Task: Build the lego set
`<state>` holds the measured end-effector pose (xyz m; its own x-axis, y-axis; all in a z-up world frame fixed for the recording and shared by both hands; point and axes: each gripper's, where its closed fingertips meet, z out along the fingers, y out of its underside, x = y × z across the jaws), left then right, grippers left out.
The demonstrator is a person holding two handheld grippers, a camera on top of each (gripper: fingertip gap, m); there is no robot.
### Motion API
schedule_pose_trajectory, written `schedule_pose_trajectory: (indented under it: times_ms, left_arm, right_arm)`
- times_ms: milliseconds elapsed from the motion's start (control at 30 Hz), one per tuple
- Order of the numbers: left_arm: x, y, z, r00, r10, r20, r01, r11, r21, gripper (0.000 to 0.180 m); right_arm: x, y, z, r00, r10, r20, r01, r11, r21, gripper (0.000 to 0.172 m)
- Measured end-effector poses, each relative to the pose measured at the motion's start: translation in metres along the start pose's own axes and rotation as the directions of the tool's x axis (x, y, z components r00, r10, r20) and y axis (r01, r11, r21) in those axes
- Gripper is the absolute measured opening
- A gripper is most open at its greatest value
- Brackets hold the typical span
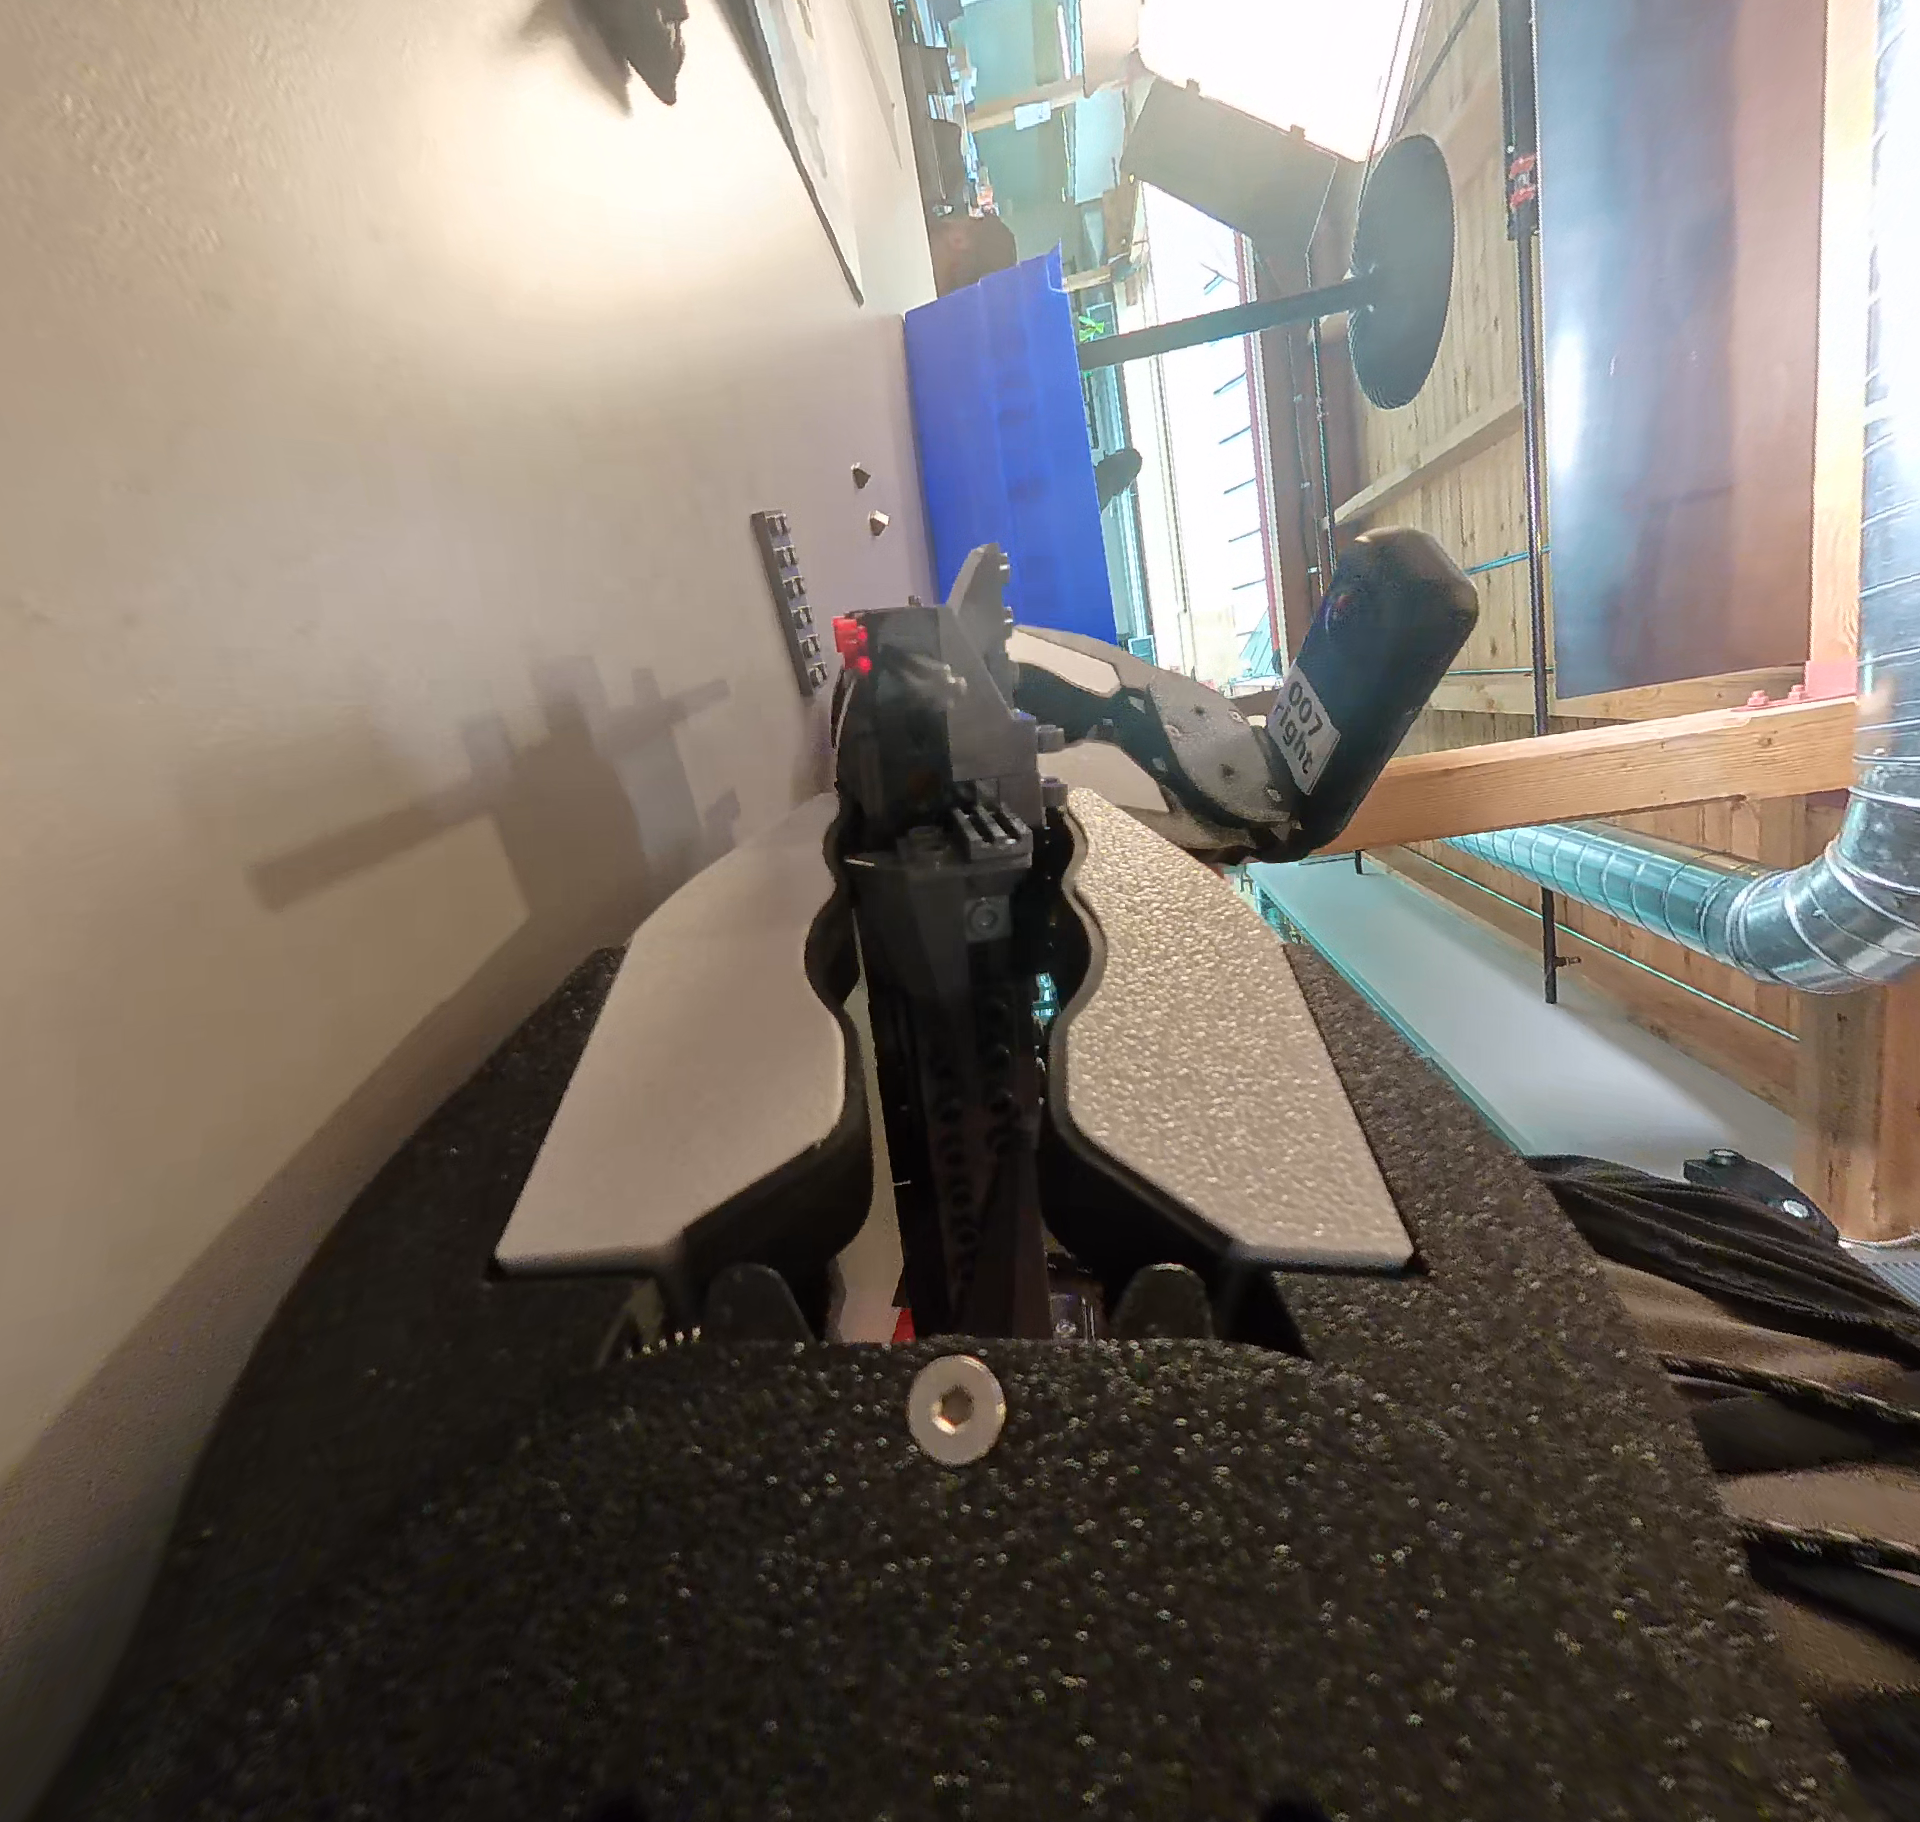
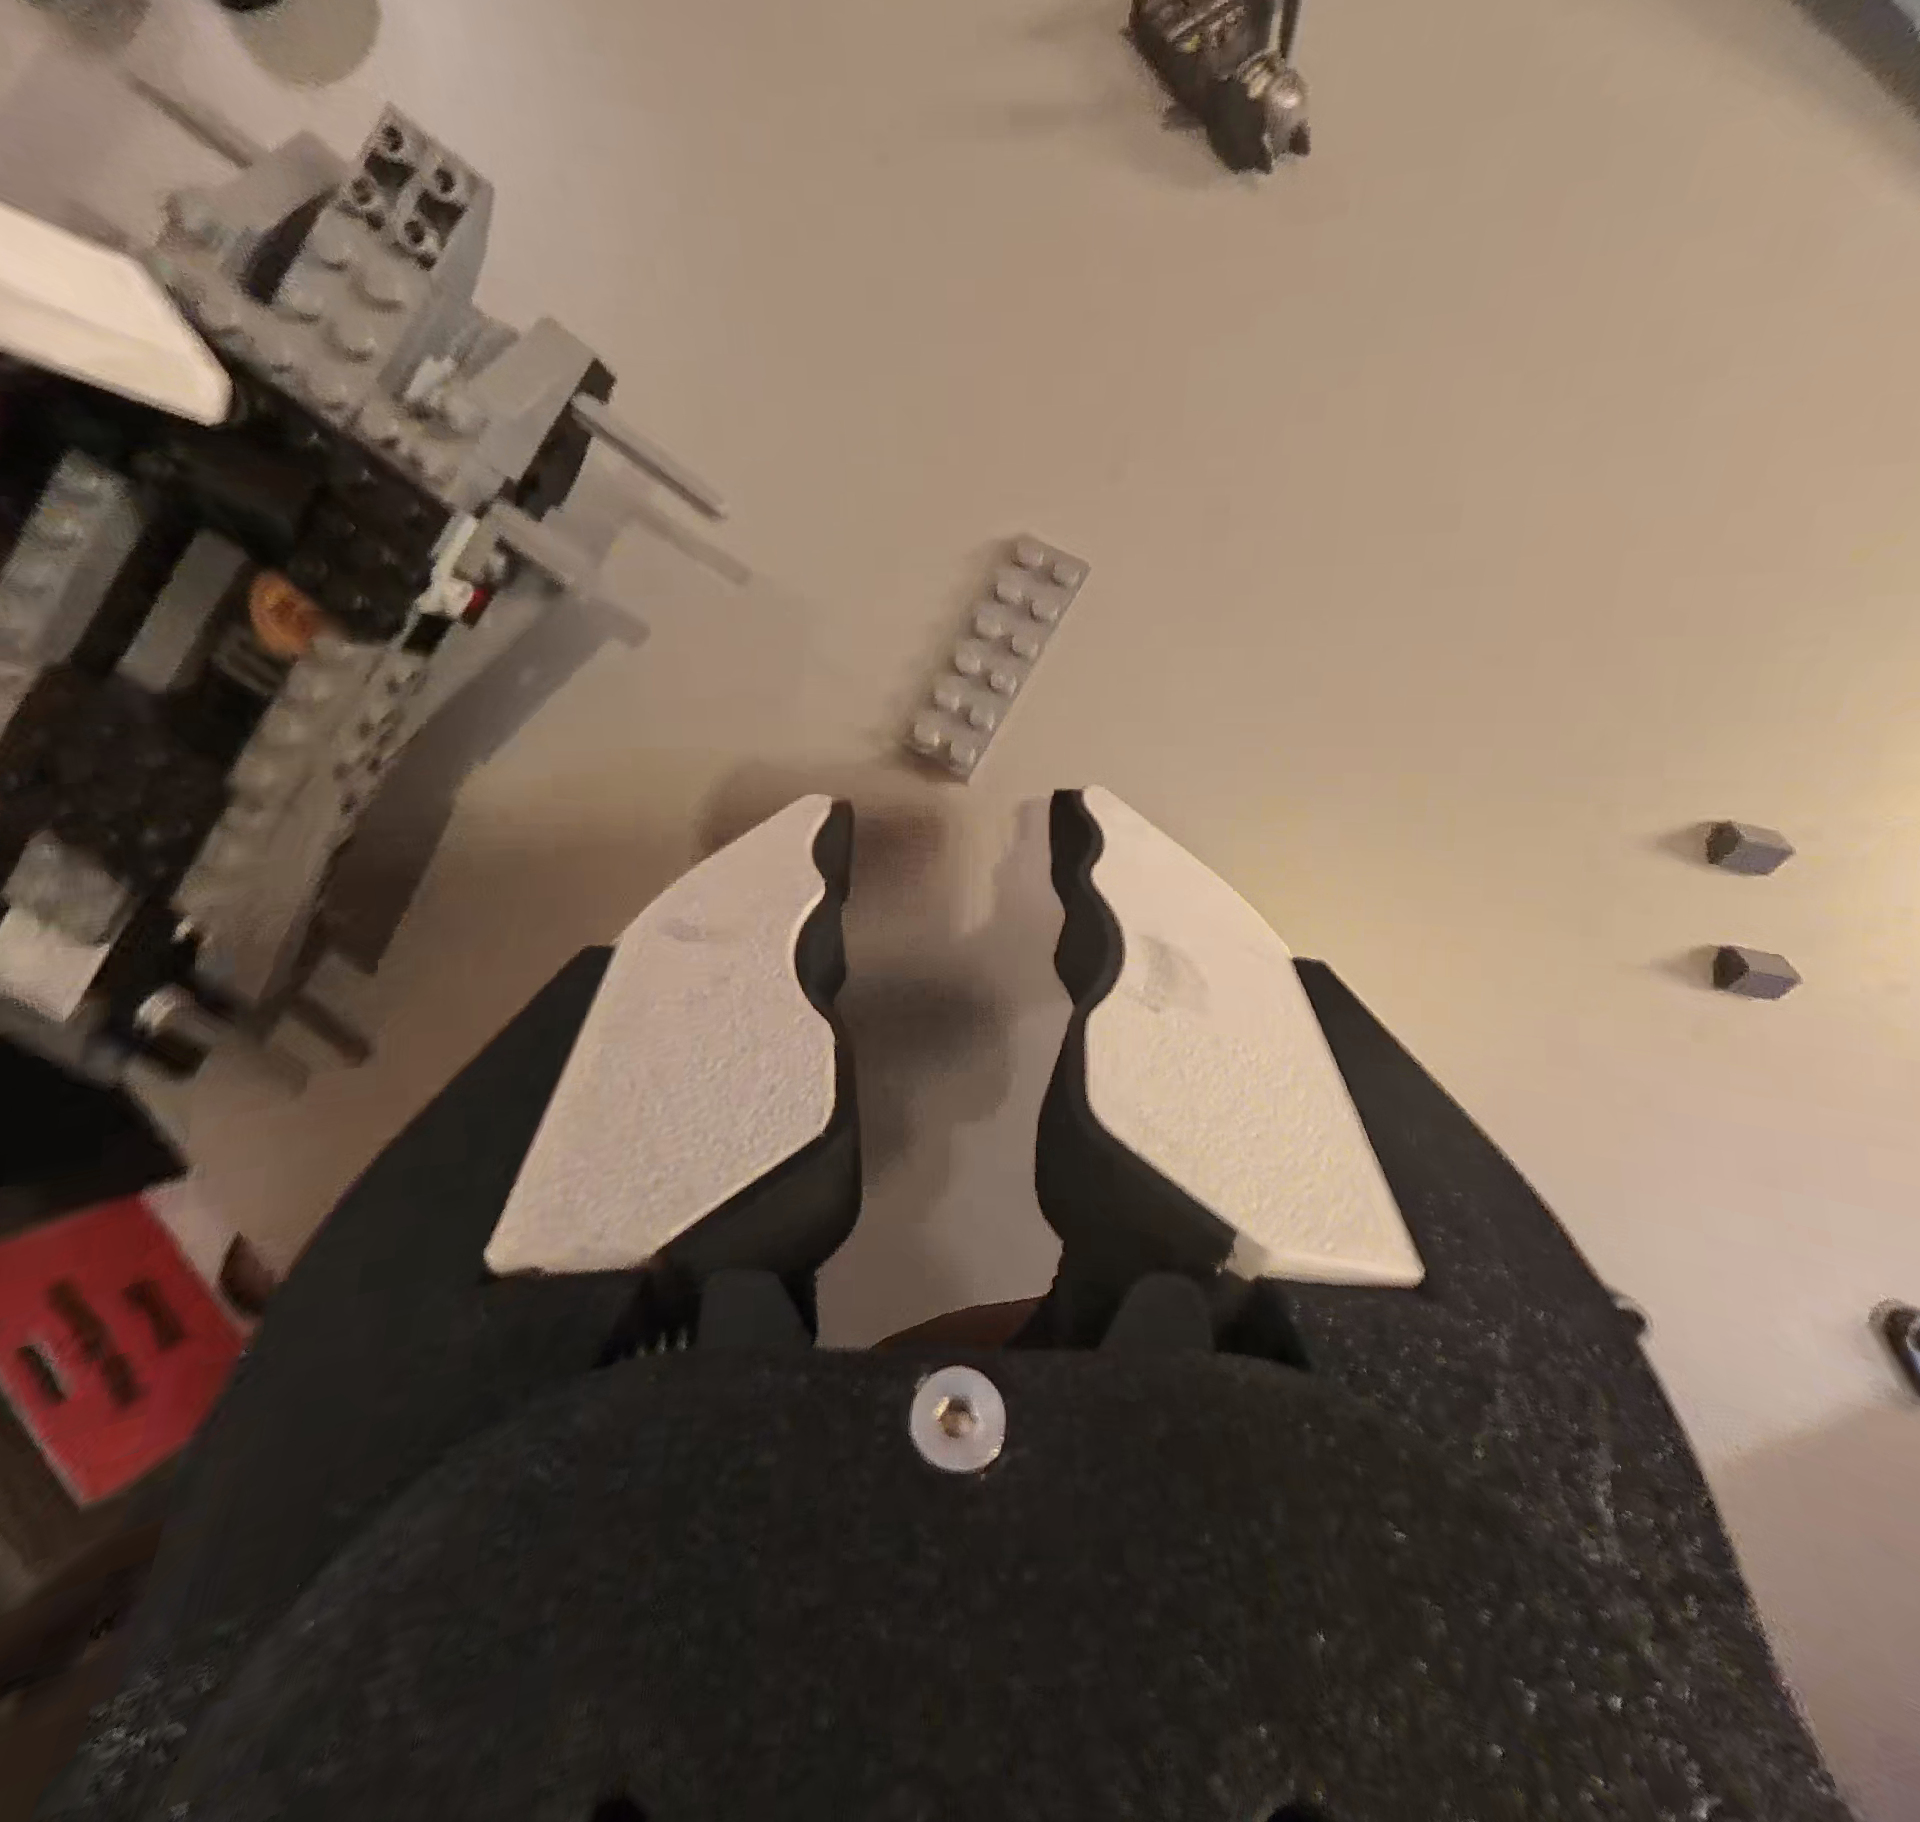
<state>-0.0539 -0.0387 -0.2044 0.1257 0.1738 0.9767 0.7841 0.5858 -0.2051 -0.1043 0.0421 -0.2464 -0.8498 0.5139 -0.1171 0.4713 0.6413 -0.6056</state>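
Note:
My left gripper [image 1: 951, 827] is shut on a dark grey and black brick-built model [image 1: 935, 723], with both pads pressed on its sides. It holds the model beside the pale table [image 1: 364, 422]. The model also shows at the left of the right wrist view [image 2: 343, 525], with a white finger [image 2: 94, 328] of the left gripper on it. My right gripper [image 2: 951, 816] is open and empty, just above the table. A flat grey studded plate [image 2: 997, 660] lies just beyond its fingertips. The right gripper also shows in the left wrist view [image 1: 1049, 712], close behind the model.
Two small dark pieces [image 2: 1745, 847] [image 2: 1751, 972] lie to the right of the plate. A dark brick assembly [image 2: 1231, 47] lies at the far side. A red labelled thing [image 2: 94, 1357] sits at the lower left. A blue bin [image 1: 997, 442] stands at the table's far end.

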Motion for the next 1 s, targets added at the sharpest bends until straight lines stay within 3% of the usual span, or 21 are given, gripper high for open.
schedule_pose_trajectory:
  times_ms: [100,200,300,567,667,767,900,1000]
  left_arm:
    - [0.000,0.000,-0.001,1.000,-0.001,0.000,0.001,1.000,0.006,0.034]
    - [0.000,0.000,-0.001,1.000,-0.008,-0.006,0.008,1.000,0.007,0.034]
    - [0.001,-0.001,-0.001,0.999,-0.036,-0.028,0.036,0.999,0.022,0.034]
    - [0.006,-0.001,-0.003,0.993,-0.081,-0.090,0.086,0.995,0.052,0.035]
    - [0.008,-0.004,-0.004,0.988,-0.098,-0.117,0.107,0.991,0.080,0.034]
    - [0.010,-0.007,-0.005,0.985,-0.100,-0.142,0.115,0.988,0.101,0.034]
    - [0.016,-0.008,-0.004,0.977,-0.094,-0.190,0.115,0.987,0.108,0.034]
    - [0.020,-0.006,-0.002,0.973,-0.091,-0.213,0.117,0.987,0.109,0.034]
  right_arm:
    - [0.006,-0.006,0.016,0.996,0.014,-0.088,-0.015,1.000,-0.010,0.044]
    - [0.009,-0.015,0.026,0.991,-0.009,-0.136,0.008,1.000,-0.004,0.035]
    - [0.005,-0.019,0.029,0.992,-0.034,-0.122,0.030,0.999,-0.029,0.019]
    - [0.005,-0.016,0.026,0.995,0.015,-0.101,-0.019,0.999,-0.037,0.016]
    - [-0.001,-0.022,0.014,0.994,0.111,-0.020,-0.111,0.994,0.017,0.016]
    - [-0.028,-0.049,-0.015,0.964,0.203,0.171,-0.225,0.967,0.123,0.016]
    - [-0.066,-0.082,-0.040,0.929,0.193,0.315,-0.263,0.944,0.198,0.016]
    - [-0.085,-0.091,-0.039,0.925,0.173,0.339,-0.250,0.948,0.198,0.016]
